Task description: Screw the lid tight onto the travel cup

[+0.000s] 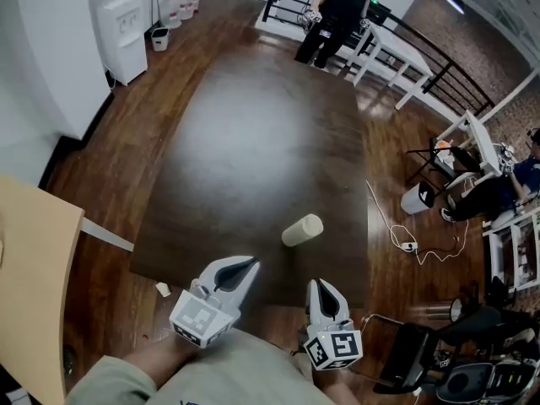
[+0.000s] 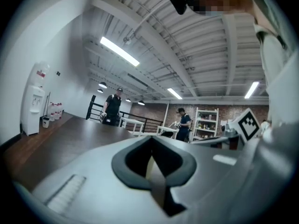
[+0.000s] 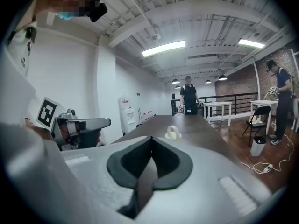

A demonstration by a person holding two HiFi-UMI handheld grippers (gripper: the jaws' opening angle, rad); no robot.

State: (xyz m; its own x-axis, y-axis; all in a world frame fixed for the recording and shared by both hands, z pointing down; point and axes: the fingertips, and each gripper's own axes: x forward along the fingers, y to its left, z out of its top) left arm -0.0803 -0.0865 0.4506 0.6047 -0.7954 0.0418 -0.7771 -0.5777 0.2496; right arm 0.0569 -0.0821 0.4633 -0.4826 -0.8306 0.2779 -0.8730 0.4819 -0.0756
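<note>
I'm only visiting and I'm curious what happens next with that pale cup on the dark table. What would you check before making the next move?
1. Travel cup upright: not ok. It lies on its side on the table.
2. Lid seated on the cup: cannot tell. The cup's ends are too small to read.
3. Left tongs free of any load: ok. They are shut with nothing between them.
4. Right tongs free of any load: ok. They are shut and empty.
5. Tongs open to take the cup: not ok. Both pairs are shut.
6. Tongs at the cup: not ok. Both are apart from it, near the person's body.
</note>
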